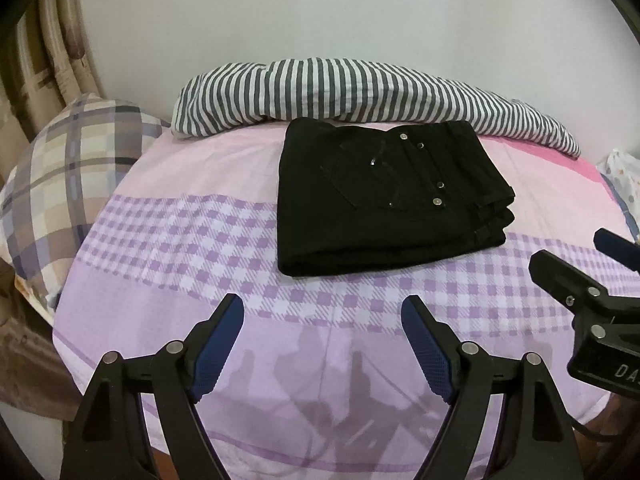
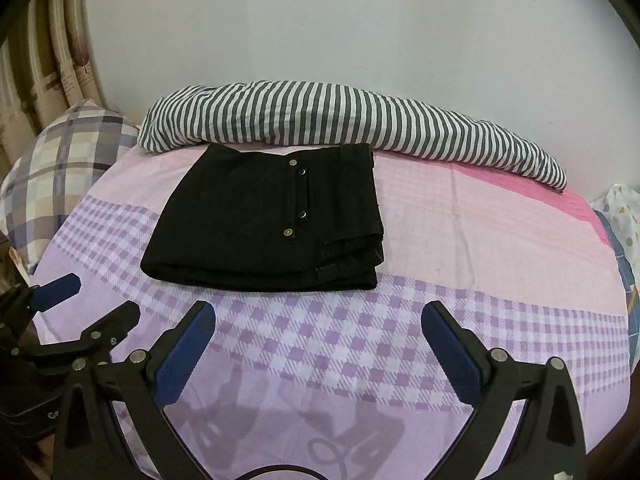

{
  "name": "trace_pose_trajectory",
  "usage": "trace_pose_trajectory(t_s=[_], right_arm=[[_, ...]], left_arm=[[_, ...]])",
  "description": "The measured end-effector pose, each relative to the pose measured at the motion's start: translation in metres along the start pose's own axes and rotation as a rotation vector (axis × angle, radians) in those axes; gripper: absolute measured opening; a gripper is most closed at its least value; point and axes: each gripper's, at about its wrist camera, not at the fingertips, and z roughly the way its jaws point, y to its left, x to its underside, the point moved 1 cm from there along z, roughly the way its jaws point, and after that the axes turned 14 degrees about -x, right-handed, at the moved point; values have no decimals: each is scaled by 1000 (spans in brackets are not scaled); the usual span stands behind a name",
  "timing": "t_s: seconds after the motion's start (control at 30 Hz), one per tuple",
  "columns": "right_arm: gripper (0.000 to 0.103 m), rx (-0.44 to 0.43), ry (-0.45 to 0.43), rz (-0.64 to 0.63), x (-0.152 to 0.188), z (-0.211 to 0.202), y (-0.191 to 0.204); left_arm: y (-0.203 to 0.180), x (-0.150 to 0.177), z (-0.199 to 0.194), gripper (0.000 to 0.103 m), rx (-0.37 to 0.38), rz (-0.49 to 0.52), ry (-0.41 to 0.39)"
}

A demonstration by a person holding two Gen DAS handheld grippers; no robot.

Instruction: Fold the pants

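Black pants (image 1: 384, 196) folded into a compact stack on the checked bedsheet (image 1: 168, 236), just short of the striped blanket (image 1: 320, 88), straight ahead of both grippers (long axis crosswise); left gripper (image 1: 322, 316) and right gripper (image 2: 318, 322) spread, grasping nothing, about equally near

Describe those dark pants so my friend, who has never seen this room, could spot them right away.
Start at the bed with its pink and purple checked sheet, then look to its far side, where a long grey-and-white striped roll lies along the wall. Just in front of that roll sit the black pants, folded into a compact stack. They are the only plain black thing there, dotted with small metal studs.
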Motion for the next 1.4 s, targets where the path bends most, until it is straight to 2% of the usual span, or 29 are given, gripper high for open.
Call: trace_pose_trajectory(t_s=[0.4, 1.4], right_arm=[[102, 22, -3, 4, 4, -6, -2], [102, 13, 22, 9, 11, 4, -2]], left_arm=[[2, 0, 0, 81, -8, -3, -3], [-4, 1, 0, 81, -28, 22, -32]])
